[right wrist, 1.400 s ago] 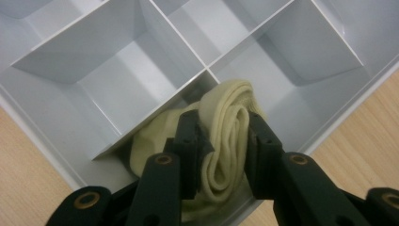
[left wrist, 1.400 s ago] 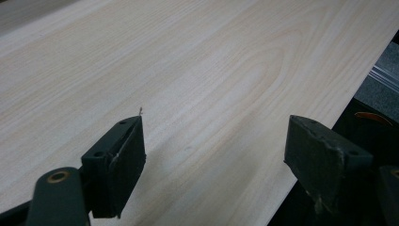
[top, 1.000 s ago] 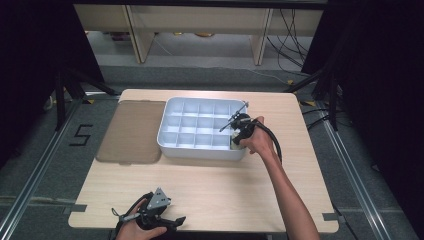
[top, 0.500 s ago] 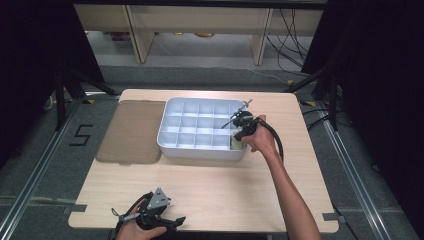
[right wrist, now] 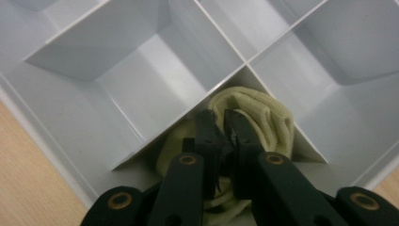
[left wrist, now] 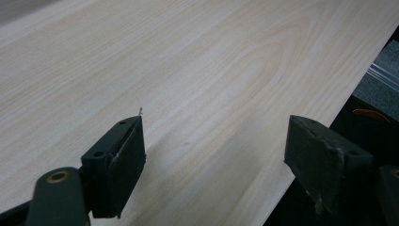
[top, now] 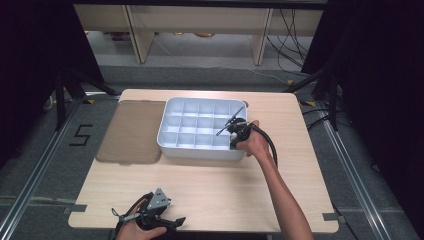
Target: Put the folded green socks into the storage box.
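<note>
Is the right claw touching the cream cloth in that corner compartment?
Touching. In the right gripper view, the right claw has just been closing, and its nearly shut jaws press into the folded cream cloth in the white divided tray.

Bare table (top: 210, 190) in front of the tray (top: 172, 142) gives free passage — a brown lid (top: 131, 131) lies beside it; divider walls (right wrist: 226, 77) hem the cloth (right wrist: 263, 113).

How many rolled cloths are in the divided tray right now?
1. A cream rolled cloth sits in the near right corner compartment of the white tray, with the right gripper on it. Compartments under that hand could hide more.
</note>
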